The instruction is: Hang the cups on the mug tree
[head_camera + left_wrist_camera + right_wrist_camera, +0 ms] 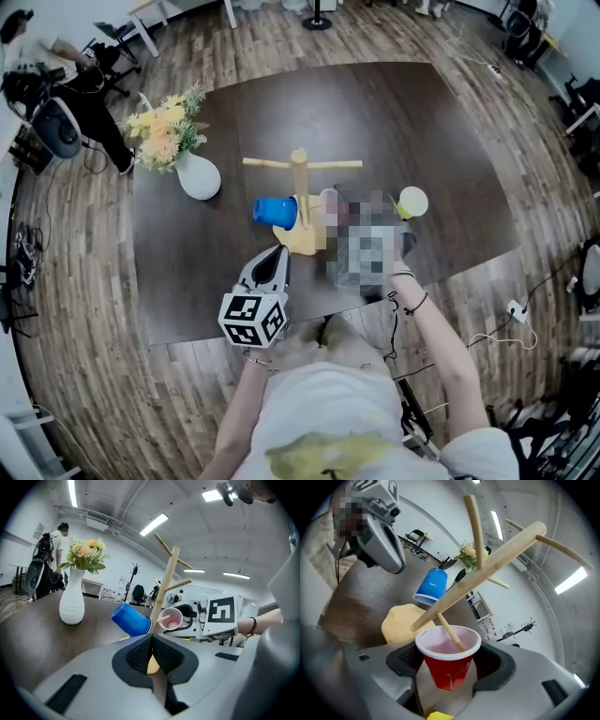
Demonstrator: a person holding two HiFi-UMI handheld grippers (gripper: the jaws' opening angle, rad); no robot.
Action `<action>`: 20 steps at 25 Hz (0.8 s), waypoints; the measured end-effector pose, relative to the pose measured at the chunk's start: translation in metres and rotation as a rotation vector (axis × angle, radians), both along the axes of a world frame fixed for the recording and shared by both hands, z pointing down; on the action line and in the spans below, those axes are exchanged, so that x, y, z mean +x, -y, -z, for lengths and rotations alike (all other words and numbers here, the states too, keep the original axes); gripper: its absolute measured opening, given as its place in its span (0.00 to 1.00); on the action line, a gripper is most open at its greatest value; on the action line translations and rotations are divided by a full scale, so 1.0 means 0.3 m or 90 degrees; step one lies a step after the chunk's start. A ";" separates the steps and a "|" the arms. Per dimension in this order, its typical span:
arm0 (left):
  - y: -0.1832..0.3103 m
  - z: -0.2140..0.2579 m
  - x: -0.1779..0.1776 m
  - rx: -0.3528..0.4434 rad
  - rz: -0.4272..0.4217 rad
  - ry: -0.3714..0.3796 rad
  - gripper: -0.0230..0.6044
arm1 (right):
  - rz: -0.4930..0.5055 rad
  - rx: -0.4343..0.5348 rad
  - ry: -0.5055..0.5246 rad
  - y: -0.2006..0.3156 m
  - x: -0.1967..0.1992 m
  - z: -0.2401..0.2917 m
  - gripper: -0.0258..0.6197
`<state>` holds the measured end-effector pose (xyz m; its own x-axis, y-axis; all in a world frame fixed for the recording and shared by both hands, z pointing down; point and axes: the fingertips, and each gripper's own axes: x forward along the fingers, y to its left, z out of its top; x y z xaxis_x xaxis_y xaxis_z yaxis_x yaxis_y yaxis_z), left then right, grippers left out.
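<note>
Left gripper (pixel 151 651): jaws pressed together, nothing between. Right gripper (pixel 449 663) clamps a red cup (pixel 449 672) with a peg of the mug tree (pixel 299 178) inside it. A blue cup (pixel 274 210) hangs at the tree's 9 o'clock. On the dark table (pixel 422 122), a flower vase (pixel 199 176) stands at 10 o'clock. Plank floor (pixel 84 319) lies beyond.

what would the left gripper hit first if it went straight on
Probably the light wooden mug tree, its flat base or post, right ahead of the shut left gripper; the blue plastic cup hangs just left.

Grey left gripper (pixel 152 641) with black ribbed jaws and black-and-white marker cube (pixel 253 319); white T-shirt (pixel 328 403), black wristband (pixel 413 302).
</note>
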<state>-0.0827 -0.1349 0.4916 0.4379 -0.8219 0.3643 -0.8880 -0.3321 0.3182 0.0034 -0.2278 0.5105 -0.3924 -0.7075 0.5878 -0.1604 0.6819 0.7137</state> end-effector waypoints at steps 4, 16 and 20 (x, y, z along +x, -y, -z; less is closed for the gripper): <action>-0.009 0.000 -0.004 0.000 0.002 -0.005 0.07 | 0.025 0.027 -0.047 -0.007 -0.019 -0.008 0.54; -0.017 0.005 -0.021 0.001 0.005 -0.010 0.07 | 0.078 0.090 -0.133 -0.023 -0.080 -0.002 0.54; -0.022 0.008 -0.032 0.001 0.012 -0.011 0.07 | 0.084 0.100 -0.137 -0.030 -0.085 -0.001 0.54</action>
